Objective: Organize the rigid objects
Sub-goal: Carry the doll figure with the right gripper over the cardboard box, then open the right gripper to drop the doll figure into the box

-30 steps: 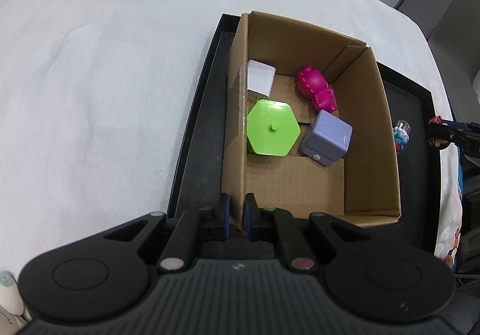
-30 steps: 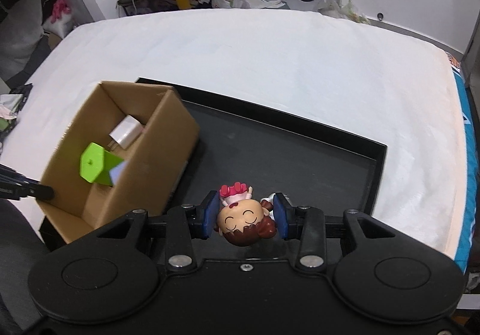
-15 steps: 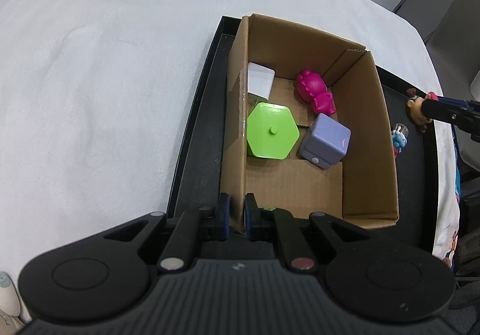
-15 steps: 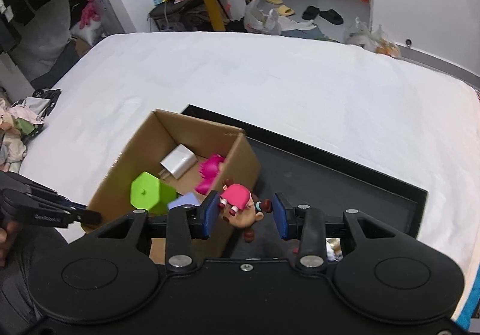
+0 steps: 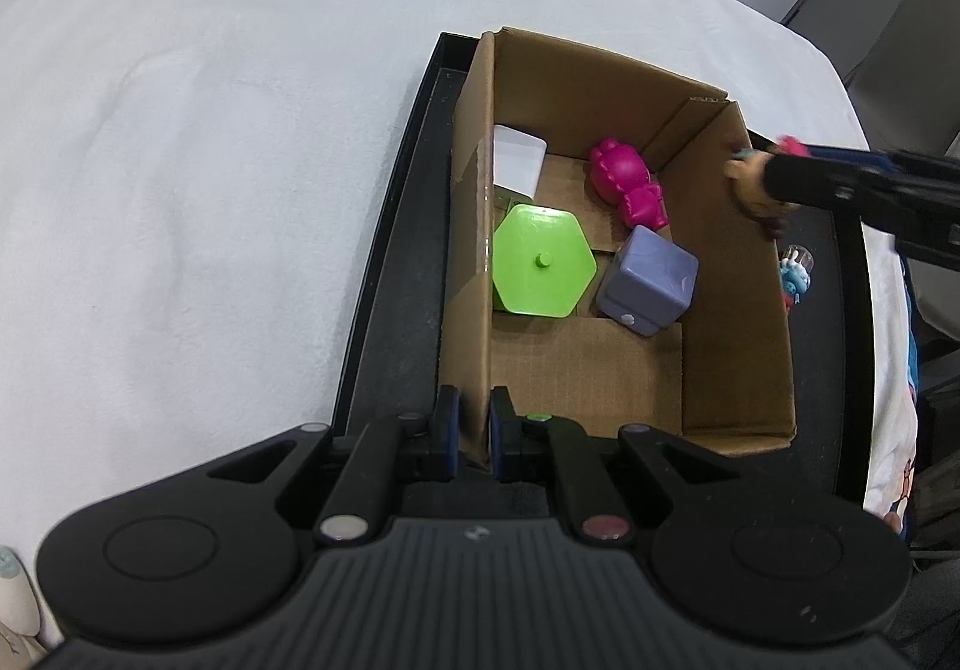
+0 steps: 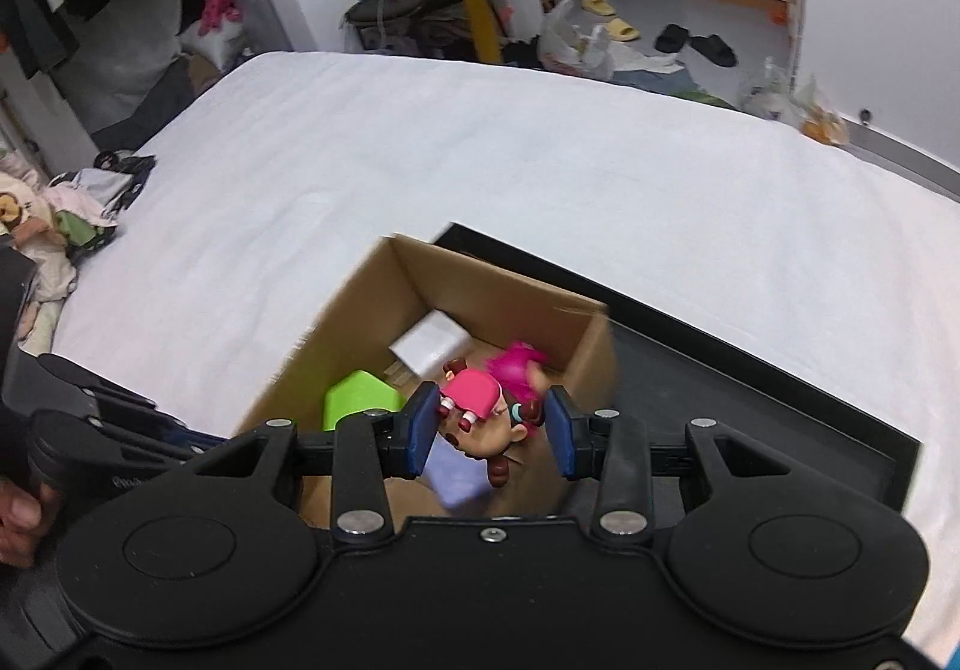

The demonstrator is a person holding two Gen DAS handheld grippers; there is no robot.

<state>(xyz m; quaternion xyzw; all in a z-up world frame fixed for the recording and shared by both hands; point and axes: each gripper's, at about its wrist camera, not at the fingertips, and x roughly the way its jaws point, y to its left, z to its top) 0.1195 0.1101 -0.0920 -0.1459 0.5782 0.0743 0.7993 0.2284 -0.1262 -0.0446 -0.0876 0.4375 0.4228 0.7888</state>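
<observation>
A cardboard box [image 5: 738, 322] stands in a black tray [image 5: 390, 274] on a white cloth. It holds a green hexagon block [image 5: 543, 262], a lilac cube [image 5: 651, 280], a magenta figure [image 5: 627, 184] and a white block [image 5: 517, 162]. My left gripper [image 5: 474, 433] is shut on the box's near left wall. My right gripper [image 6: 489, 433] is shut on a doll figure with a pink cap [image 6: 480, 415], held above the box's right wall; it also shows in the left wrist view [image 5: 753, 181].
A small blue and white figure [image 5: 795, 274] lies in the tray right of the box. The white cloth [image 6: 540, 159] spreads far and left. The room floor with clutter lies beyond the table.
My right gripper has carried the doll from over the tray to above the box's right wall. My left gripper has kept its hold on the box wall.
</observation>
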